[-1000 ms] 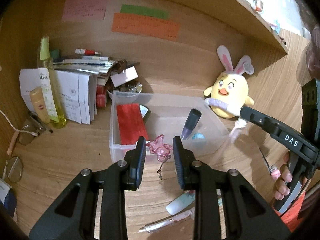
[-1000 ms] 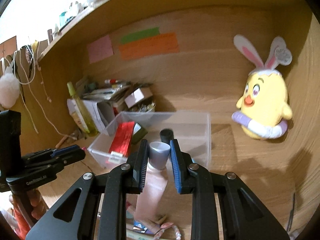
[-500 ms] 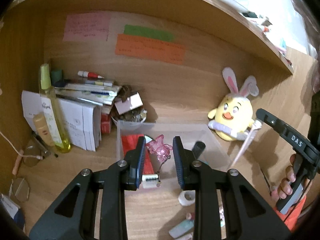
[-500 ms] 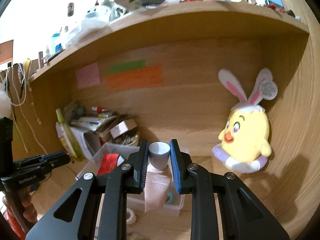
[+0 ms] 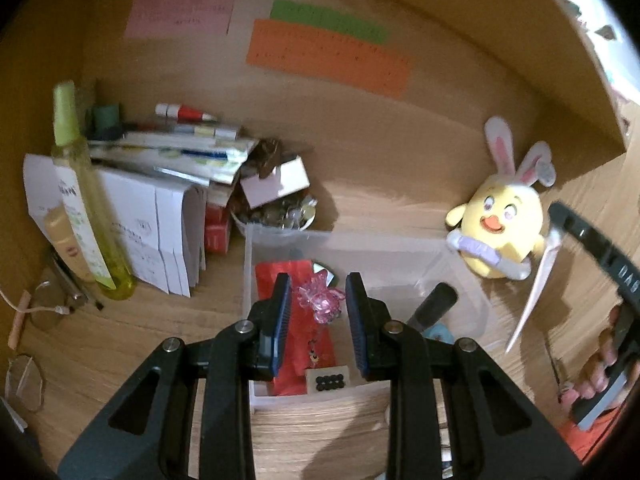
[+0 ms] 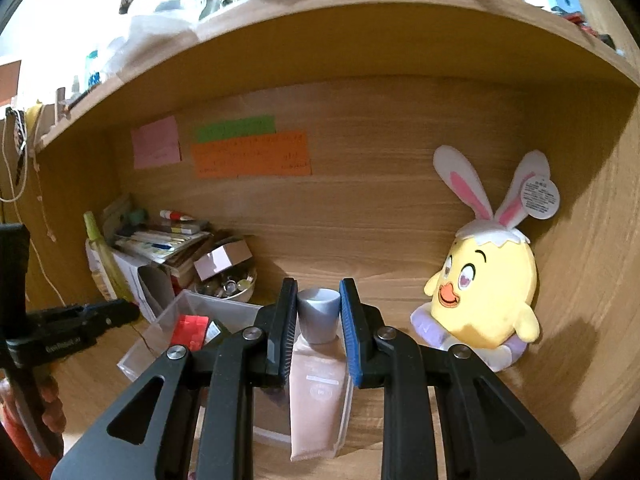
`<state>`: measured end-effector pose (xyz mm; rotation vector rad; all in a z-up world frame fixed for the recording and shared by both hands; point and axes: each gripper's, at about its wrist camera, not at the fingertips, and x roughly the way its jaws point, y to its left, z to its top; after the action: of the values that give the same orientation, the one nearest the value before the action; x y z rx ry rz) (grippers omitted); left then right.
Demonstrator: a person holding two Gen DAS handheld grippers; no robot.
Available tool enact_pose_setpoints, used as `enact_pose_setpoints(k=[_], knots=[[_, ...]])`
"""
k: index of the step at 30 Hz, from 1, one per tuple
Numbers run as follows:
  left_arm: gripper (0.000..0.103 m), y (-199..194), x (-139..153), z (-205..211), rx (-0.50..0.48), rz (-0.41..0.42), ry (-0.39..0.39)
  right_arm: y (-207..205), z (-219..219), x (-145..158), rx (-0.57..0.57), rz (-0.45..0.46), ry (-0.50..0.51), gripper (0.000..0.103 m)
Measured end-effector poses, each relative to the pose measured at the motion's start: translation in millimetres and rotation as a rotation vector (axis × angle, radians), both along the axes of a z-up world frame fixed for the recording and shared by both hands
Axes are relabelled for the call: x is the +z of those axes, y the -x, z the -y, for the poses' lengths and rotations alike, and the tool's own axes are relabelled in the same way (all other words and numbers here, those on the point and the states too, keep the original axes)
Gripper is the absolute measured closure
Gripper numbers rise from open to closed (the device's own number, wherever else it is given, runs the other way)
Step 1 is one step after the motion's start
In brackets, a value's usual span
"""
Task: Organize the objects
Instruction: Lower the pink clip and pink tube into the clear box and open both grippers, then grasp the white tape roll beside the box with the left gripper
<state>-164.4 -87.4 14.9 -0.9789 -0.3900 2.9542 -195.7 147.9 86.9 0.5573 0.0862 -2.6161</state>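
Observation:
My left gripper (image 5: 315, 300) is shut on a pink crystal charm (image 5: 320, 300) whose chain hangs down; it hovers above the near end of the clear plastic box (image 5: 360, 240). The box holds a red packet (image 5: 296, 320), a dark-capped tube (image 5: 434, 308) and a small card of black dots (image 5: 328, 380). My right gripper (image 6: 318, 312) is shut on the grey cap of a beige cream tube (image 6: 318, 392), which hangs below the jaws, above the box's right end (image 6: 160, 332). The right gripper also shows at the right of the left wrist view (image 5: 592, 248).
A yellow bunny-eared chick plush (image 6: 484, 308) sits against the back wall at right. At left stand a stack of papers and pens (image 5: 168, 160), a tall green bottle (image 5: 80, 200), a bowl of small items (image 5: 280, 212). Glasses (image 5: 24, 376) lie at front left.
Both grippers have risen and moved forward. The left gripper with the charm now hangs over the box instead of in front of it. The right gripper lifted the tube higher.

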Motion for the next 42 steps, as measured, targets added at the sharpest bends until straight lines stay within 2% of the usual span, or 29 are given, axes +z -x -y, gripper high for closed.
enact_pose_setpoints(k=[6, 18, 20, 25, 29, 31, 37, 42], knots=[[0.076, 15.7, -20.9, 3.7, -0.015, 0.057, -0.022, 9.7, 12.5, 4.9, 0.004, -0.014, -0.03, 0.084], [0.076, 28.4, -45.1, -2.6, -0.073, 0.131, -0.035, 37.5, 23.9, -44.6, 0.002, 0.136, -0.104, 0.084], [0.072, 28.1, -46.4, -4.5, -0.085, 0.141, -0.039, 35.1, 19.7, -48.4, 0.001, 0.146, -0.102, 0.084], [0.052, 22.0, -42.3, -13.0, -0.085, 0.127, -0.002, 25.5, 5.9, -59.4, -0.003, 0.179, -0.092, 0.083], [0.047, 11.4, -31.9, -20.8, -0.083, 0.093, 0.031, 17.0, -3.1, -63.8, 0.003, 0.202, -0.074, 0.083], [0.041, 6.9, -28.1, -22.3, -0.084, 0.08, 0.032, 12.9, -5.0, -67.4, 0.008, 0.214, -0.071, 0.083], [0.039, -7.8, -18.1, -29.6, -0.089, 0.057, 0.071, 1.9, -3.8, -86.2, 0.034, 0.266, -0.093, 0.084], [0.036, -16.9, -18.0, -32.5, -0.095, 0.054, 0.072, 10.0, 8.7, -93.0, 0.041, 0.272, -0.13, 0.084]])
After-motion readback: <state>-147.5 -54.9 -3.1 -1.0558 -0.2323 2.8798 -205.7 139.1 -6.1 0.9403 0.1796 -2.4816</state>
